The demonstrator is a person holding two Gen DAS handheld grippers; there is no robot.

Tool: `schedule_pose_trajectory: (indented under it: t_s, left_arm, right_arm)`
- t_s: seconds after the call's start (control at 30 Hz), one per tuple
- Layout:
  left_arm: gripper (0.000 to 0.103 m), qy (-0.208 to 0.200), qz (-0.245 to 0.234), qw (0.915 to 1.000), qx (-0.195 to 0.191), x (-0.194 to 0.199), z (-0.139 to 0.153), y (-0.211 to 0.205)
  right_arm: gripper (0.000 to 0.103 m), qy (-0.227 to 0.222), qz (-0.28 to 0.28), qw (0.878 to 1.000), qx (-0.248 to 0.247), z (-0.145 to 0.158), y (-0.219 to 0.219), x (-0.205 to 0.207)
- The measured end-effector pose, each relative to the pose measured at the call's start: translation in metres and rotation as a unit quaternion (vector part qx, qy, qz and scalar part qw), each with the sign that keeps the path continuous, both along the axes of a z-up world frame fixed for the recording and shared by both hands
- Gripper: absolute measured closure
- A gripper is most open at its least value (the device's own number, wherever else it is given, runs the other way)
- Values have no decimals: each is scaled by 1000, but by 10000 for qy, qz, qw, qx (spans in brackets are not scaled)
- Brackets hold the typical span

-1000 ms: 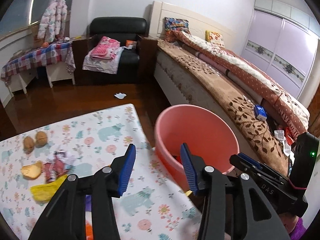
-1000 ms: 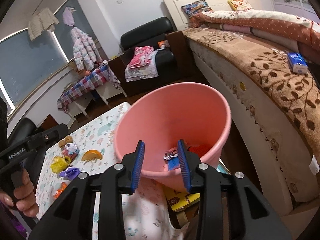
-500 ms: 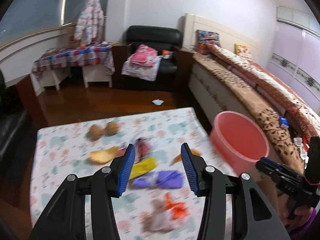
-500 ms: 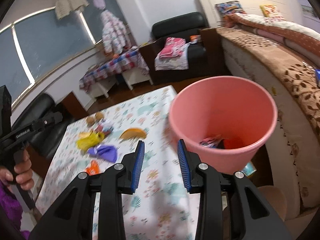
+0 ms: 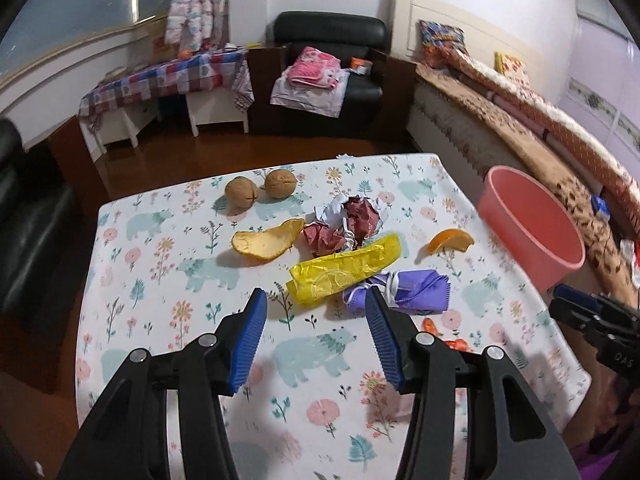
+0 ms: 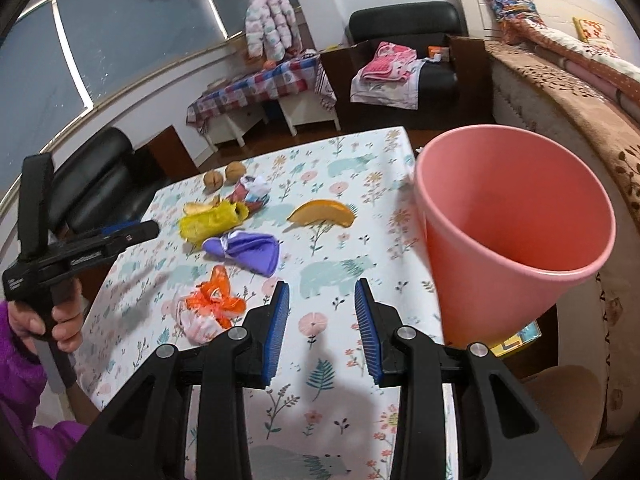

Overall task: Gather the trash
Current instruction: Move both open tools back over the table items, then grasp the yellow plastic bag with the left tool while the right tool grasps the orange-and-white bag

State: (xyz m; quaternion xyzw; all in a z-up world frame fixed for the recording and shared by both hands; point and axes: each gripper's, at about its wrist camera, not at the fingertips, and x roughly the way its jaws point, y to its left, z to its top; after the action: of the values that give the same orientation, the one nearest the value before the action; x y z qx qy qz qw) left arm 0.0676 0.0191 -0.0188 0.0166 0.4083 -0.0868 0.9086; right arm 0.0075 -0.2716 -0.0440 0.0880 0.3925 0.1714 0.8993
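Trash lies on the flower-print tablecloth point(image 5: 160, 280): two walnuts point(image 5: 241, 193), a piece of orange peel point(image 5: 267, 240), crumpled red and white paper point(image 5: 348, 224), a yellow wrapper point(image 5: 344, 272), a purple wrapper point(image 5: 404, 292), an orange wedge point(image 5: 450, 240) and an orange wrapper point(image 6: 216, 298). My left gripper point(image 5: 315, 294) hovers open just in front of the yellow and purple wrappers, with nothing between its fingers. A pink bucket point(image 6: 512, 220) stands off the table's right edge. My right gripper point(image 6: 322, 284) is open and empty over the cloth, left of the bucket.
A bed point(image 5: 520, 120) runs along the right, close behind the bucket. A black armchair point(image 5: 328, 60) with folded clothes and a low chequered table point(image 5: 168, 80) stand at the far wall. A black sofa point(image 5: 28, 220) is left of the table. A hand in a purple sleeve point(image 6: 24, 320) holds the left gripper.
Both views have swung left from the bucket onto the table. The bucket now sits at the right of each view. The left gripper has come down close to the wrappers.
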Motion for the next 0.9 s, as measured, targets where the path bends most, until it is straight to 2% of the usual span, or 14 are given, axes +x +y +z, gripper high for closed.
schedule_pose_trajectory:
  t_s: [0.2, 0.33, 0.5, 0.53, 0.57, 0.67, 0.77, 0.9]
  left_arm:
    - [53, 77, -433, 9988, 223, 27, -13, -10]
    - [53, 177, -678, 9973, 220, 44, -22, -12]
    - [53, 169, -1107, 9936, 177, 48, -30, -16]
    - [62, 187, -1164, 9929, 148, 47, -32, -16]
    - [74, 219, -1193, 9925, 146, 47, -34, -16]
    - [95, 286, -1214, 9921, 108, 45, -39, -12]
    - [103, 263, -1133, 9932, -88, 40, -37, -3]
    - [103, 149, -997, 9943, -342, 27, -29, 10]
  right_arm:
    - [68, 70, 222, 9997, -20, -1, 11, -1]
    - [68, 67, 434, 9990, -9, 2, 20, -3]
    - [68, 99, 750, 9971, 19, 6, 35, -6]
    - [66, 144, 837, 9964, 26, 6, 40, -6]
    - [59, 178, 886, 9959, 43, 6, 43, -5]
    - [56, 300, 1062, 9938, 123, 6, 56, -2]
    - [55, 394, 1201, 9919, 108, 4, 71, 2]
    - [49, 592, 1338, 9892, 25, -3, 87, 9]
